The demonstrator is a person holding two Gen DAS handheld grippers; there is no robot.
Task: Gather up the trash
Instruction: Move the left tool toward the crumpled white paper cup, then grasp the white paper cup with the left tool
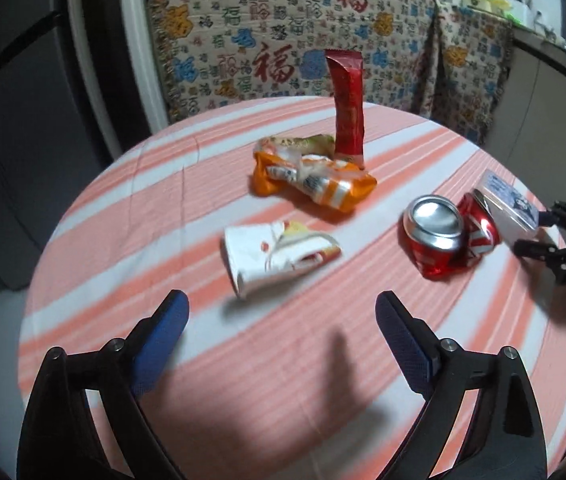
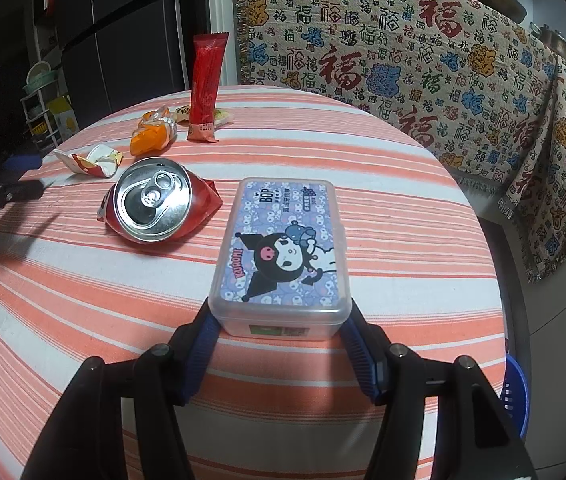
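Translucent plastic box (image 2: 281, 256), rounded, cartoon-labelled lid, clamped by right gripper (image 2: 281, 330). Crushed red aluminium can (image 2: 155, 204) lain just left of box. Left gripper (image 1: 283, 312) spread wide, nothing held; crumpled white wrapper (image 1: 275, 252) beyond can.

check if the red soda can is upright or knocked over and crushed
Crushed and tipped. The red soda can lies dented on the striped tablecloth, its silver top tilted toward the right wrist camera, body creased and flattened.
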